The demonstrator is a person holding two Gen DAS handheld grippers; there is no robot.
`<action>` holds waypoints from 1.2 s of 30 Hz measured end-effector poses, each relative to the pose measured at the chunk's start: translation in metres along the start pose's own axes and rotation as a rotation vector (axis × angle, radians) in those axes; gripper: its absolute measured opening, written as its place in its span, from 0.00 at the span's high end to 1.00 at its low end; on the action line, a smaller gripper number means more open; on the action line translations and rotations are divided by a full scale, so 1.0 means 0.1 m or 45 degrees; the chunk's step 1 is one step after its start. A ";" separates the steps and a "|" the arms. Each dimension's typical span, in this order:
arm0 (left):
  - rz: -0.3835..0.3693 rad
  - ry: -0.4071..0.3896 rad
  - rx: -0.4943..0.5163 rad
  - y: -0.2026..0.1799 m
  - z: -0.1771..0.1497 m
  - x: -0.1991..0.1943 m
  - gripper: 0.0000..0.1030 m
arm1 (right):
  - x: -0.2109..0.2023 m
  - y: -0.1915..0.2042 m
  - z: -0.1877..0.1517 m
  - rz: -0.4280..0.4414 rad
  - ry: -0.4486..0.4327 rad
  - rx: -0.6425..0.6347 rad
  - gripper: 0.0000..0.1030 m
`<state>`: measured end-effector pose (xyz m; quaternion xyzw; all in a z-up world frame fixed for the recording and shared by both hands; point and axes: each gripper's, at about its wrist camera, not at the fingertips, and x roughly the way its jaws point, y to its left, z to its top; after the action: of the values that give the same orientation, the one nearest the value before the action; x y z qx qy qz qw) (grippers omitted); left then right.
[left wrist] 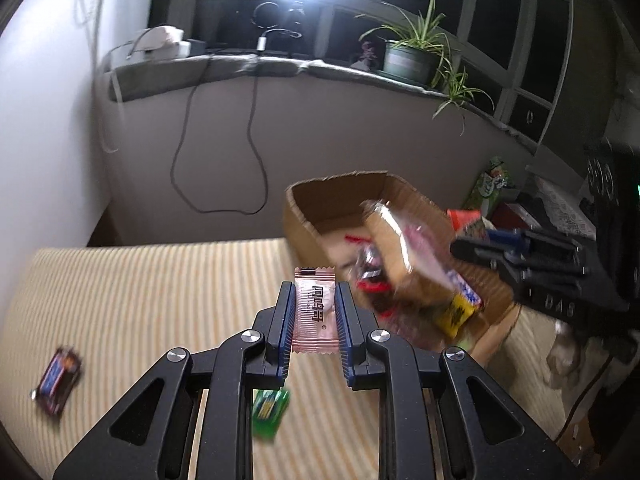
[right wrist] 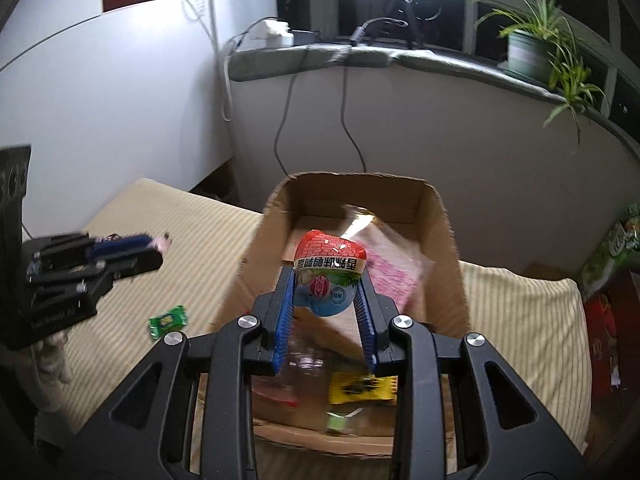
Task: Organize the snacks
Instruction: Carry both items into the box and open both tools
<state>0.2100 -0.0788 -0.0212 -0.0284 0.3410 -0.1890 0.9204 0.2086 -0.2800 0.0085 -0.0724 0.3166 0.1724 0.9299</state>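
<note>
The left gripper [left wrist: 316,312] was clamped on a pink sachet [left wrist: 316,310], its blue pads pressed to both long edges; the sachet's lower end hung below the fingers and its print was legible but not readable to certainty. The right gripper [right wrist: 326,300] held a red-and-blue packet [right wrist: 329,270] between its pads, the packet's bottom hidden behind the fingers. That packet hung over the open cardboard box [right wrist: 448,248], which stood on a striped cloth [left wrist: 140,300]. Inside the box lay several snacks, smeared by blur: a pink-printed bag [right wrist: 394,276] leaning toward the far right corner and a yellow wrapper [right wrist: 362,390] near the front wall, partly covered by the gripper frame. Other wrappers there were too blurred to name. On the cloth, apart from the box, lay a green candy [right wrist: 168,320] and a dark bar [left wrist: 59,380], the bar blurred at the left wrist view's edge. In the left wrist view the green candy showed only through a gap in the gripper frame. A green bag [right wrist: 616,248] at the right was cut off by the edge.
</note>
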 end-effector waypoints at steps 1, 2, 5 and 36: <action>-0.003 0.002 0.006 -0.03 0.05 0.05 0.82 | 0.00 -0.04 -0.01 -0.005 0.002 0.007 0.71; -0.007 0.005 0.015 -0.06 0.09 0.11 0.82 | 0.01 -0.09 -0.02 -0.010 0.006 0.014 0.71; -0.013 0.012 0.041 -0.15 0.21 0.26 0.83 | 0.04 -0.19 -0.05 -0.018 0.019 0.026 0.71; 0.007 0.133 0.122 -0.37 0.47 1.04 0.56 | 0.24 -0.46 -0.26 -0.035 0.103 0.069 0.39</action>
<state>0.3004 -0.1547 -0.0433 0.0264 0.3794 -0.2038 0.9021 0.2282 -0.3226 -0.0257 -0.0586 0.3576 0.1480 0.9202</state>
